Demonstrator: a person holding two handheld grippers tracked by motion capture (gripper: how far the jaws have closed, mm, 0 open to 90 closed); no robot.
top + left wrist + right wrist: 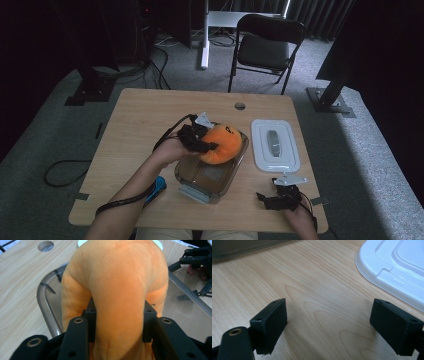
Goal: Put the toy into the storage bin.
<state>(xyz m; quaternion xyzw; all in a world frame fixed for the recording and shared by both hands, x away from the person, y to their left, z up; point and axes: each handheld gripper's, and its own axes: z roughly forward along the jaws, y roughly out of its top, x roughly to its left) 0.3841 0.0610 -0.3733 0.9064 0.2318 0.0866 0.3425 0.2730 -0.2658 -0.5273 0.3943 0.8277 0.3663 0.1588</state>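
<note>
Where the table (135,115) carries its goods, we count one bin (210,176), clear and smoke-tinted, lying open near the middle. Its near half shows bare floor in the high view; over its far half sits one orange plush (222,144), round and soft, bearing a small dark mark on top. We cannot tell whether the plush touches the bin's floor or hangs above it.

We count one white lid (275,145), flat on the wood just right of the bin and apart from it, with a raised centre panel.

We count two grippers. The left gripper (117,322) pinches the plush, its black jaws pressed into the fabric on either side so that the fur bulges between them. In the high view, the left hand (170,150) holds it at the bin's left rim. The right gripper (329,325) rests low over bare wood near the front right corner, jaws spread wide with nothing between them, the lid's edge just beyond.

Also entered: one round hole (240,106) near the table's far edge, and one black chair (265,47) beyond it on the carpet.
</note>
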